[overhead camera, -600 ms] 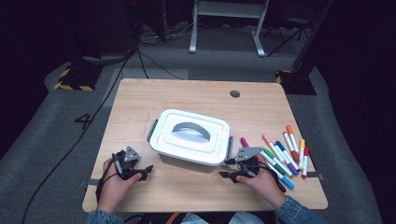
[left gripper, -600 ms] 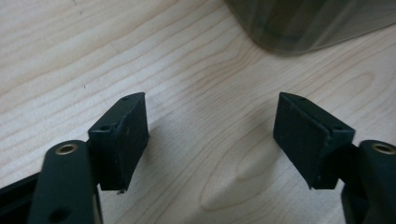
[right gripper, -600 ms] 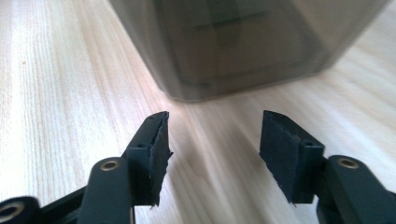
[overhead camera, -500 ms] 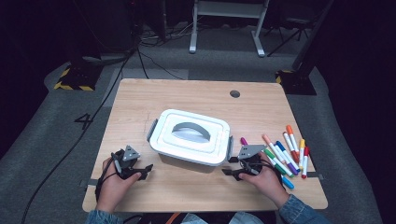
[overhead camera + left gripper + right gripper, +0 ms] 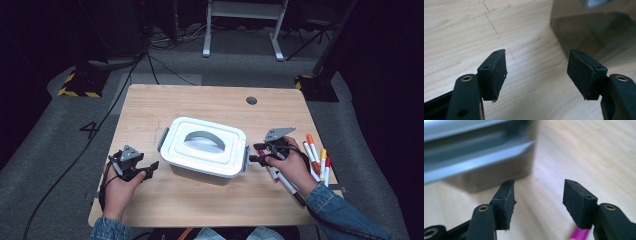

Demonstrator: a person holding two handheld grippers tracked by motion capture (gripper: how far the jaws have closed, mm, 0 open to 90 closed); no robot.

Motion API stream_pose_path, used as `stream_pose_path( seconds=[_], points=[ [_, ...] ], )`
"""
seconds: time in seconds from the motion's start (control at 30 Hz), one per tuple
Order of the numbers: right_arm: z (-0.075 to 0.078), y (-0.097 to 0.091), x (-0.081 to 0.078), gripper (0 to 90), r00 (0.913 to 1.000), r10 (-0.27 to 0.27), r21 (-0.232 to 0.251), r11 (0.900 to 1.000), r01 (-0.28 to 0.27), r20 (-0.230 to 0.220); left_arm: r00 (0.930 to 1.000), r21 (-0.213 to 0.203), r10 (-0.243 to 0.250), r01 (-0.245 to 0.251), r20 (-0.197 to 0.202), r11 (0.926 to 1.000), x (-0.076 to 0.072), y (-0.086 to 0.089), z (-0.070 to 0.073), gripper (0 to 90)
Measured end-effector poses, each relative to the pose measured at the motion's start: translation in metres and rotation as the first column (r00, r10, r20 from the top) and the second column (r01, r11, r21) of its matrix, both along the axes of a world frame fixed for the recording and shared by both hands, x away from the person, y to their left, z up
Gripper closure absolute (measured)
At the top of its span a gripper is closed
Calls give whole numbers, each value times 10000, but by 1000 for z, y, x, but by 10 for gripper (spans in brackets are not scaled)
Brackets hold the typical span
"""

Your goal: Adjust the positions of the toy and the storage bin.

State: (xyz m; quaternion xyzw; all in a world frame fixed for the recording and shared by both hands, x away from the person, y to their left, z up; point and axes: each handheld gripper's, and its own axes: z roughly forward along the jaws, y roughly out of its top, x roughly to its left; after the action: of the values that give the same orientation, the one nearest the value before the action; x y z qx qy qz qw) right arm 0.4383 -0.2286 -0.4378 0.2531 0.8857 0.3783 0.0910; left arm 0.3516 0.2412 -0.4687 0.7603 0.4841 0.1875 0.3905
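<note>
A white lidded box (image 5: pixel 205 146) with a recessed handle and grey side latches sits mid-table. My left gripper (image 5: pixel 150 169) rests on the wood at the box's left, open, with bare tabletop between its jaws (image 5: pixel 537 52); the box's smoky wall (image 5: pixel 594 25) lies just ahead to the right. My right gripper (image 5: pixel 256 152) hovers at the box's right end, open and holding nothing (image 5: pixel 539 182), with the box's rim and corner (image 5: pixel 479 152) close in front on the left. Several coloured markers (image 5: pixel 315 155) lie behind the right hand; a pink one (image 5: pixel 579 235) shows under the right jaw.
The wooden table (image 5: pixel 200 105) has a small cable hole (image 5: pixel 251 100) at the back right. Dark floor with cables and a stand base surrounds it. Bare wood stretches behind and in front of the box.
My right hand has come off the markers and moved forward and left, up to the box's right end. The left hand has stayed where it was.
</note>
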Motion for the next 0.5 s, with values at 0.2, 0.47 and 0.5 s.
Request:
stream_pose_path(
  seconds=[0.2,0.47,0.5],
  points=[
    [4,3,33,416,9999,-145,387,9992,142,73,9999,102,103,-103,-35,9999,16,-5,-9,310],
    [-11,23,58,427,10000,72,955,9954,-67,-54,9999,1,-138,138,48,9999,30,-21,-20,338],
    [-12,23,60,428,9998,125,1081,9941,-110,-129,9999,1,-138,138,48,9999,30,-21,-20,347]
  ],
)
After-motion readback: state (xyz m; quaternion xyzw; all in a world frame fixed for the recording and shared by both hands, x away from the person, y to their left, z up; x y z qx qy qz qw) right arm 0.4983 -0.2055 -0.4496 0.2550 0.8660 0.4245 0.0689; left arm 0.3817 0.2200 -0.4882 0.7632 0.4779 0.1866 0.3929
